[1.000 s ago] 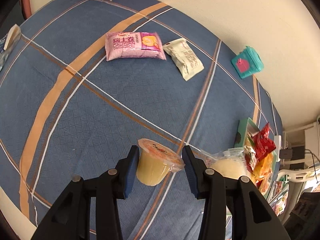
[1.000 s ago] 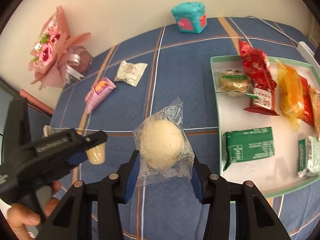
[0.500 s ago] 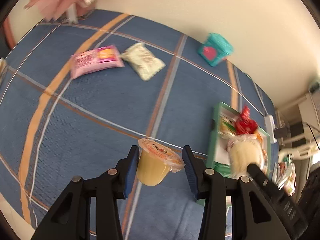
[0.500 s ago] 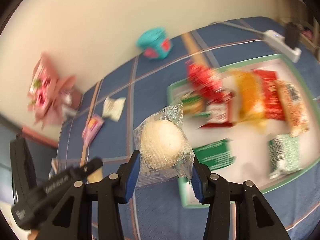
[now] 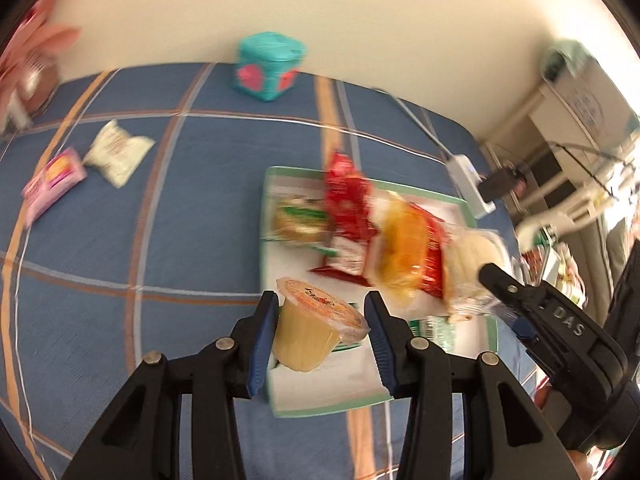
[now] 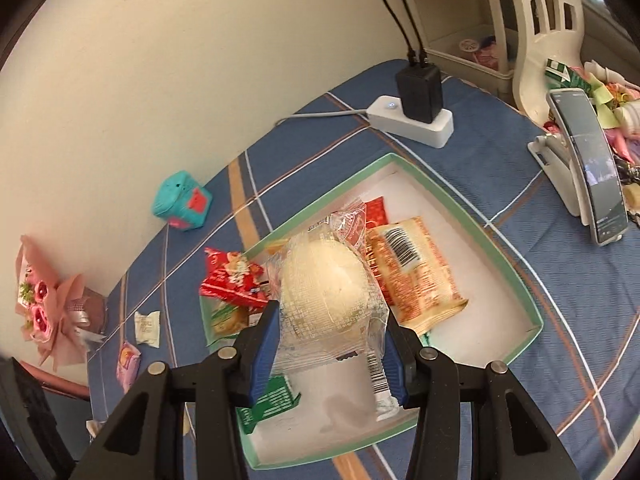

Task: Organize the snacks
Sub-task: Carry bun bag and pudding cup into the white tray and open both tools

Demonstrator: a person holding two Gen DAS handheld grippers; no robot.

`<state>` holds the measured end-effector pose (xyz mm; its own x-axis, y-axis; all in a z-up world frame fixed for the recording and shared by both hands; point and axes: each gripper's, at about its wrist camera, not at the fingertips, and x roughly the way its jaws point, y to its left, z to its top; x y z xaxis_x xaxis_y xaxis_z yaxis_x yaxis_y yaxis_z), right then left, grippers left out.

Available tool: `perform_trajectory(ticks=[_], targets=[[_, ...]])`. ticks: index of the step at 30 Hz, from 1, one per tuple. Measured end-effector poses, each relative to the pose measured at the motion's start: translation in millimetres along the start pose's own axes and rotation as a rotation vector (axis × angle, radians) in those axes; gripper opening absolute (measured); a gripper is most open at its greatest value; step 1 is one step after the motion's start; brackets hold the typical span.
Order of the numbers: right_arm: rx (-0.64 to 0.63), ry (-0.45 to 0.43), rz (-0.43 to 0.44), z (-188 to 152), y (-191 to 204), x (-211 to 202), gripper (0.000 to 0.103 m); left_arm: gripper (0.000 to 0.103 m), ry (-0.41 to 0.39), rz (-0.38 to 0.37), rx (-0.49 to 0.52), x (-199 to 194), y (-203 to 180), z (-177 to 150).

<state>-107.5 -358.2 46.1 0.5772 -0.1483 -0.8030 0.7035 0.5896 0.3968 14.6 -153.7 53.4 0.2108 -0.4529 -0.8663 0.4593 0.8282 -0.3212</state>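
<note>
Left gripper [image 5: 320,336] clamps a yellow jelly cup [image 5: 310,332] by its sides, the orange foil lid tilted toward the camera; the cup hangs over the near-left corner of the green-rimmed tray [image 5: 276,404].

Right gripper [image 6: 328,344] is closed on a round pale bun in clear wrapper [image 6: 328,292], held above the tray's [image 6: 500,236] middle. In the left view the same bun [image 5: 474,264] shows at the tray's right side.

Tray sits on the blue plaid surface [image 5: 180,240] and already carries a red packet [image 5: 346,200], an orange packet with barcode [image 6: 416,276] and a green packet [image 6: 276,398].

Off the tray, at far left: a pink packet [image 5: 52,180] and a white packet [image 5: 118,152], just beside each other. A teal box [image 5: 270,66] stands by the wall. A white power strip [image 6: 412,120] with a black adapter lies beyond the tray.
</note>
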Motion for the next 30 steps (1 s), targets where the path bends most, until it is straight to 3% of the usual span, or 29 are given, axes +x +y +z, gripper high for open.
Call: perform_trajectory(ticks=[7, 19, 30], targets=[[0.013, 0.018, -0.024, 7, -11, 12, 0.05, 0.046, 0.025, 0.016, 0.107, 35, -37, 3], [-0.004, 0.048, -0.058, 9, -12, 27, 0.05, 0.046, 0.048, 0.019, 0.12, 61, -44, 10], [-0.054, 0.085, -0.084, 4, -4, 33, 0.054, 0.048, 0.036, 0.029, 0.096, 50, -33, 12]])
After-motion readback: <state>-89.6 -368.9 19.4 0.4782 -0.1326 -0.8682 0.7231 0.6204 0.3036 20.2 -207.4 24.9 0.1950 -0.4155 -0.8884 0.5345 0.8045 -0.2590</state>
